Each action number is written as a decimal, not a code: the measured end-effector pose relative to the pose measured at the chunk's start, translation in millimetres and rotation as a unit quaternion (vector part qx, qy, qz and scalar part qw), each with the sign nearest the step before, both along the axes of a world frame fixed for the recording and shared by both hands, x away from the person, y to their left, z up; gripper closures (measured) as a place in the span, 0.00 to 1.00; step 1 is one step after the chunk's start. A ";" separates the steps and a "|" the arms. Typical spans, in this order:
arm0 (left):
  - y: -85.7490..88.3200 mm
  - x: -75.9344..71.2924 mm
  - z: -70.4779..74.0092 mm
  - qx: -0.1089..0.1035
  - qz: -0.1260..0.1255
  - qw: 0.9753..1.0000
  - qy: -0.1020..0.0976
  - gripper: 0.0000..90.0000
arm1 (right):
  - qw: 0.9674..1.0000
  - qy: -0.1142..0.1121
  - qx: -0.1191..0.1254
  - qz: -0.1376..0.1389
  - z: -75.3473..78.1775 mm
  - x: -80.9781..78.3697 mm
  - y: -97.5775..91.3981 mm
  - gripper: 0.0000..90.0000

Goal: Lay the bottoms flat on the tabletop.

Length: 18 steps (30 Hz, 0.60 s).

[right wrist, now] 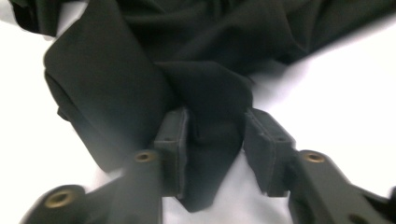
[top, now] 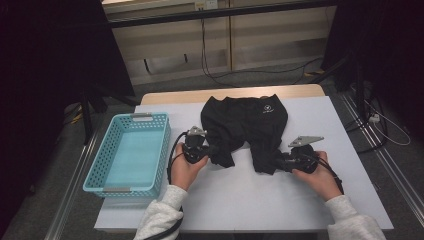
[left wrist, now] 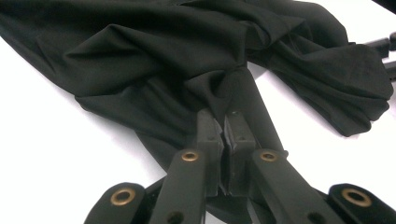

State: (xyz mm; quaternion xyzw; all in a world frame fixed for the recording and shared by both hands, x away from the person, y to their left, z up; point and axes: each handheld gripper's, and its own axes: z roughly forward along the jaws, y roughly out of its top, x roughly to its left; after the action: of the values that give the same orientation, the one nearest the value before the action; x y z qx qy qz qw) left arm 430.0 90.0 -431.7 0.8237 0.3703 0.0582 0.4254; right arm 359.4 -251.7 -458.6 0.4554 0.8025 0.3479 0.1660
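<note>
1. Right of the blue basket [top: 131, 152], on the white table [top: 310, 200] in the high view, lies a black garment [top: 245, 122], crumpled, with a small white logo near its far edge. It reads as thin, limp cloth: light, floppy, no stiffness to hold a shape, so it will sag and trail from whatever point is lifted. The left gripper [top: 212, 149] sits just beside the basket's right wall, at the garment's near-left corner; the right gripper [top: 276, 162] is well away from the basket, at the near-right corner.

2. Along the left gripper view, the left gripper [left wrist: 225, 122] is clenched on a pinched ridge of the garment [left wrist: 154, 60], pads nearly meeting with only a thin fold between them. The cloth draws into taut creases that fan out from the pinch, a sign of a firm bite. Matte fabric like this should not slip readily.

3. Along the right gripper view, the right gripper [right wrist: 219, 126] has a thick bunched fold of the garment [right wrist: 224, 32] between its jaws. The left pad touches cloth; the right pad stands apart from it with a gap, so this claw is not yet gripping. Closing on the hem edge, not the bulky fold, would likely hold better.
</note>
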 end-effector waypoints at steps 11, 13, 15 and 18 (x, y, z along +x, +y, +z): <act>6.5 -0.4 2.9 -0.011 0.007 1.000 0.003 0.97 | 0.998 -0.050 0.027 0.033 32.8 -7.8 0.1 1.00; 7.8 -0.9 6.0 -0.011 0.009 1.000 -0.002 0.97 | 0.997 -0.068 0.028 0.035 38.3 -10.5 1.3 1.00; 9.0 -1.8 9.7 -0.012 0.011 1.000 -0.006 0.97 | 0.996 -0.079 0.034 0.036 42.9 -12.9 1.4 1.00; 12.9 -1.9 15.3 -0.016 0.015 1.000 -0.010 0.97 | 0.994 -0.087 0.043 0.045 45.9 -16.8 3.5 1.00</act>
State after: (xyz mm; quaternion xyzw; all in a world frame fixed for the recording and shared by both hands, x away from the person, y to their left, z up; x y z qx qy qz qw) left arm 428.1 102.9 -416.4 0.8108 0.3789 0.0670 0.4410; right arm 342.6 -248.2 -412.7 0.3938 0.7888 0.4276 0.2000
